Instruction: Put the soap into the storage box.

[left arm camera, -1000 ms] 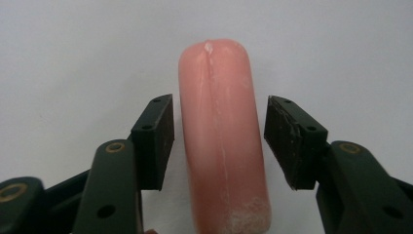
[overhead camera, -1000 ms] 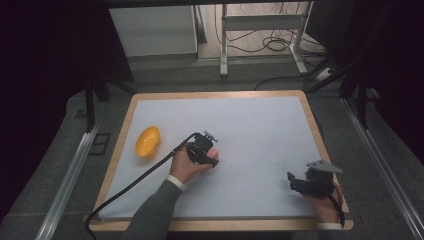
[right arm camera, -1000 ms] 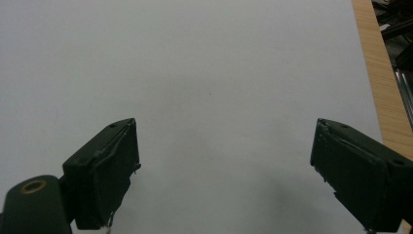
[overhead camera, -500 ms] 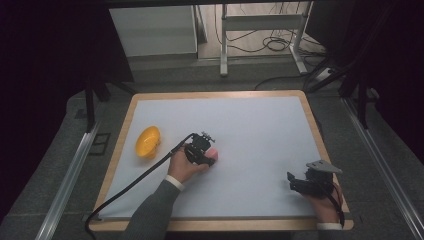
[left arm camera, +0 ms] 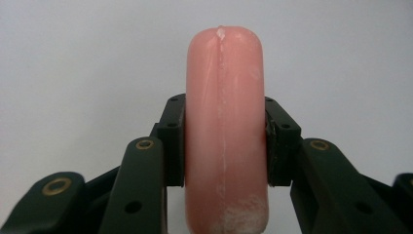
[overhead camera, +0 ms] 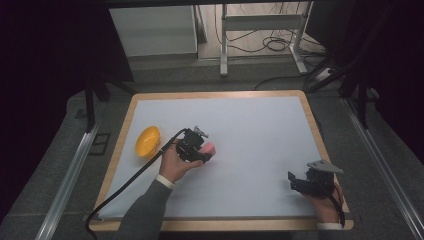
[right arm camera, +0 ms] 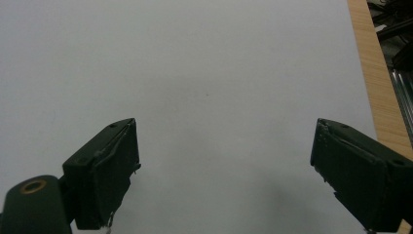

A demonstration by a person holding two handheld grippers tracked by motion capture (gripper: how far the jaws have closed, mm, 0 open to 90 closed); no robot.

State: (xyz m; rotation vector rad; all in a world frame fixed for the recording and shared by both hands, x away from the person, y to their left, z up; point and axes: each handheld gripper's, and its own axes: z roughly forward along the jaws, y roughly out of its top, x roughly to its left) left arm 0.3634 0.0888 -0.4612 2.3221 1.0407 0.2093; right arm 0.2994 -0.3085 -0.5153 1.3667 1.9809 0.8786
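Right now my left gripper (overhead camera: 204,152) pinches the pink sausage (left arm camera: 225,131) across its middle, both pads pressed flat against its sides, and the piece sits near the centre-left of the white table (overhead camera: 260,130), just right of the orange bowl (overhead camera: 148,141). I judge the step in hand to be carrying the sausage over to that bowl. To do it well I want to keep the squeeze steady, since the skin looks smooth and could slide between the pads, and lift it clear of the surface before swinging left. I would come in above the bowl's rim, not across it, so I don't knock the bowl away. My right gripper (right arm camera: 224,165) rests near the table's right front corner, its jaws spread wide and holding nothing; it can stay there.
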